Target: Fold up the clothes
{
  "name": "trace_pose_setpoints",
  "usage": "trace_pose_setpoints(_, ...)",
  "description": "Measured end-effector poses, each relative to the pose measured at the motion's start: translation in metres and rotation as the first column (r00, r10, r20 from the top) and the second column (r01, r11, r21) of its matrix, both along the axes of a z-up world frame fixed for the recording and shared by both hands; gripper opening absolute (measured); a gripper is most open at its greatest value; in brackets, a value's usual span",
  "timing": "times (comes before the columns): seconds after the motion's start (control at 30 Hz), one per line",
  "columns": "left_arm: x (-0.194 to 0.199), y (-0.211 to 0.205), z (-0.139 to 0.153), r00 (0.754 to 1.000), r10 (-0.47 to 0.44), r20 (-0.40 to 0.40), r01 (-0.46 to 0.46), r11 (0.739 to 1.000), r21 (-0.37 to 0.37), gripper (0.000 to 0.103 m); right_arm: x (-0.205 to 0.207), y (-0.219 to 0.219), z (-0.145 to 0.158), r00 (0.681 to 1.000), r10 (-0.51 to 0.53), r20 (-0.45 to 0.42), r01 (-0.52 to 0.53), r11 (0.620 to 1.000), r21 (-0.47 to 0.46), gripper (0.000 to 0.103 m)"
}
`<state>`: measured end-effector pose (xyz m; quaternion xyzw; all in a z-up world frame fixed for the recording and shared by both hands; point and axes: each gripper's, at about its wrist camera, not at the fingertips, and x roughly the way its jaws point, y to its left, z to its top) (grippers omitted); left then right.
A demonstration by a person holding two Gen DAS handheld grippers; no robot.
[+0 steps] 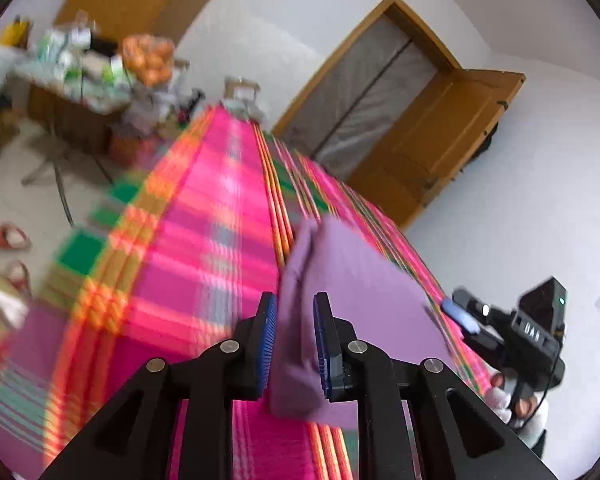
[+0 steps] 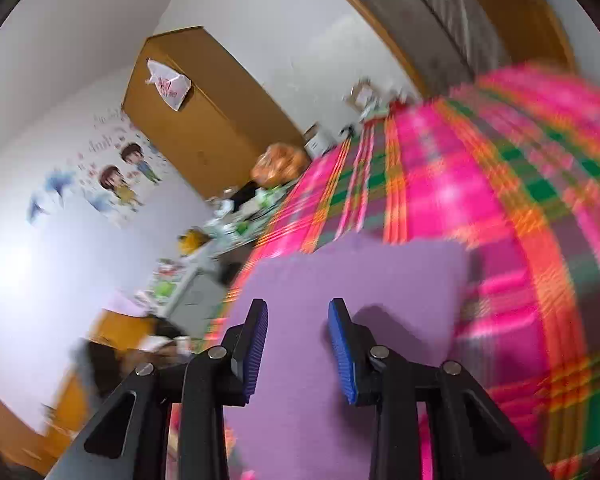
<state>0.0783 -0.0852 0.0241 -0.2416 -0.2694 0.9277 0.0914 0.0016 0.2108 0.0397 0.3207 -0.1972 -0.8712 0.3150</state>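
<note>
One purple cloth, smooth and matte like thin felt or fleece, lies on a plaid bedspread woven in hot pink, orange and green bands; the bedspread is blurred in both views. In the right wrist view the purple cloth shows as a flat, roughly rectangular sheet with straight edges on the bedspread.

The left gripper has black angular arms, round metal pivots and two blue ribbed pads. A bunched, doubled fold of the cloth runs up between the pads. The right-hand pad touches the fabric, but a thin gap shows at the other one, so the narrow jaws are not squeezing it.

The right gripper is of the same build, also with two blue ribbed pads. Its jaws stand fairly wide, above the flat part of the cloth, with nothing pinched between them. In the left wrist view, the right gripper appears at the cloth's far right edge, held by a hand in a white sleeve.

Beyond the bedspread's far end stand a wooden door frame and a cluttered counter. Two red slippers lie on the floor to the bedspread's left.
</note>
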Motion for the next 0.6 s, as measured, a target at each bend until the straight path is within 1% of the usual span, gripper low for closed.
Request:
trace_pose_setpoints(0.1,-0.019,0.017,0.027,0.998,-0.059,-0.03,0.055,0.993,-0.106,0.018,0.0,-0.003,0.002,0.998,-0.04,-0.046,0.044,0.995,0.085,0.033)
trace_pose_setpoints(0.17,-0.039,0.034,0.037,0.992,-0.124,-0.029,0.118,0.978,-0.172,0.018,-0.002,-0.003,0.002,0.996,-0.063,-0.058,0.069,0.99,0.12,0.033)
trace_pose_setpoints(0.2,-0.049,0.044,0.041,0.987,-0.159,-0.025,0.15,0.967,-0.205,0.021,-0.004,-0.003,0.001,0.995,-0.075,-0.06,0.082,0.988,0.133,0.033)
trace_pose_setpoints(0.23,-0.059,0.051,0.042,0.983,-0.182,-0.015,0.174,0.957,-0.232,0.021,-0.006,-0.002,0.0,0.994,-0.087,-0.061,0.095,0.985,0.146,0.032)
trace_pose_setpoints(0.33,-0.092,0.064,0.037,0.975,-0.22,0.036,0.221,0.935,-0.276,0.021,-0.013,-0.002,-0.002,0.99,-0.123,-0.066,0.133,0.973,0.187,0.029)
trace_pose_setpoints(0.37,-0.104,0.066,0.032,0.972,-0.225,0.06,0.233,0.932,-0.279,0.021,-0.016,-0.001,-0.002,0.99,-0.128,-0.066,0.139,0.971,0.193,0.029)
trace_pose_setpoints(0.43,-0.122,0.066,0.021,0.968,-0.229,0.107,0.249,0.934,-0.255,0.021,-0.025,-0.003,-0.004,0.989,-0.132,-0.062,0.142,0.969,0.202,0.027)
trace_pose_setpoints(0.5,-0.137,0.06,0.008,0.963,-0.216,0.162,0.247,0.946,-0.208,0.021,-0.036,-0.005,-0.009,0.989,-0.14,-0.044,0.146,0.965,0.219,0.025)
trace_pose_setpoints(0.6,-0.142,0.049,-0.007,0.956,-0.23,0.184,0.256,0.957,-0.135,0.021,-0.051,-0.007,-0.019,0.991,-0.133,0.017,0.126,0.967,0.221,0.024)
